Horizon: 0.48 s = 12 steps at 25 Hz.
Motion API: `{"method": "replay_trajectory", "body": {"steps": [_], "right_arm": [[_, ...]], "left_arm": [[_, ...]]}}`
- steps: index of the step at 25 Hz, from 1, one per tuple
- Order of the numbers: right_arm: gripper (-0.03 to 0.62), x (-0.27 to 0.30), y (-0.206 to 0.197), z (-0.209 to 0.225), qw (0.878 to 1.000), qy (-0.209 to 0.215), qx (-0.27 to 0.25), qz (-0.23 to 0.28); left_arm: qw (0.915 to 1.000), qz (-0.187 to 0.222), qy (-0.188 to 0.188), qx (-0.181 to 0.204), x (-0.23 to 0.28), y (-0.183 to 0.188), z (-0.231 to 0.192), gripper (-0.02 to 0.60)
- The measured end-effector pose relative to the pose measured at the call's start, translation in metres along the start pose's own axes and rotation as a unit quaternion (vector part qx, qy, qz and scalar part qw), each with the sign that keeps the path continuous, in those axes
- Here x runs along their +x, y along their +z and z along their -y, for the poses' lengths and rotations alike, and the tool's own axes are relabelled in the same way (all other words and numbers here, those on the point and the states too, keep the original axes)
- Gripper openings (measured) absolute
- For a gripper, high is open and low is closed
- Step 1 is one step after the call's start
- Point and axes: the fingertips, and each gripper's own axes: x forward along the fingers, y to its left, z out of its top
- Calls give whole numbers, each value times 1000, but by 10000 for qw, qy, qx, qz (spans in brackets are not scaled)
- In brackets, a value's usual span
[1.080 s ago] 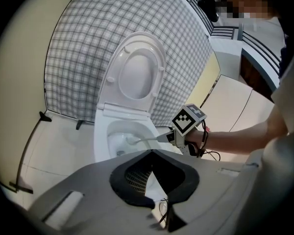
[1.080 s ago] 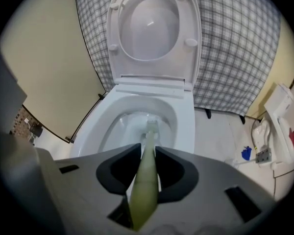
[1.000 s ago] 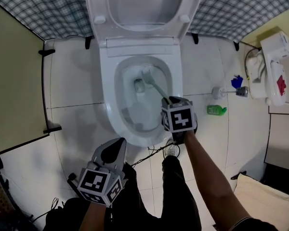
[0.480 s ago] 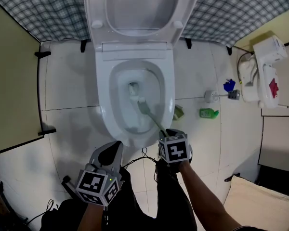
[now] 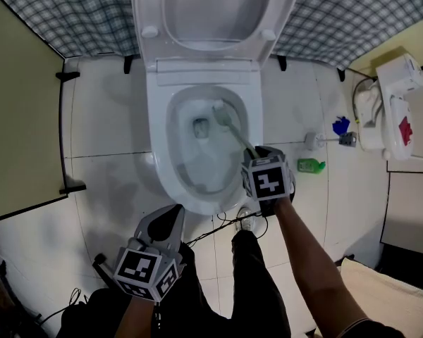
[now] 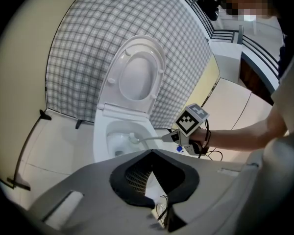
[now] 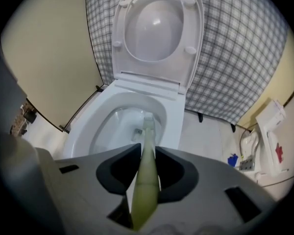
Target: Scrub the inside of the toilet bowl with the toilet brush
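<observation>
The left gripper [image 5: 170, 215] is hovering off the front rim of the toilet bowl [image 5: 160, 162], jaws pressed together and empty in its own view, while the right gripper [image 7: 146, 154] is clamping the toilet brush [image 7: 147, 131] by its handle, a grip the head view is hiding, bristles at the bowl's far-right inner wall.

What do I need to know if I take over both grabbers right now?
Left gripper: shut, empty, held low in front of the toilet.
Right gripper: shut on the handle of the pale green long-handled toilet brush.
Brush head: inside the white ceramic toilet bowl, near its far right wall, beside the drain. The white seat is raised.
Done: the brush is in the bowl; how much is scrubbed cannot be told.
Left: scrub all round the inside wall.
</observation>
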Motion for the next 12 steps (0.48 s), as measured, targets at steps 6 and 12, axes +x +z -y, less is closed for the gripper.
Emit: {"method": "replay_trajectory", "body": {"steps": [6, 12], "right_arm": [[109, 10, -4, 6, 9996, -28, -151, -244], [109, -3, -52, -1, 9974, 54, 60, -711]], "left_arm": [[10000, -65, 52, -47, -3, -7, -6, 5], [10000, -11, 64, -70, -2, -1, -8, 5]]}}
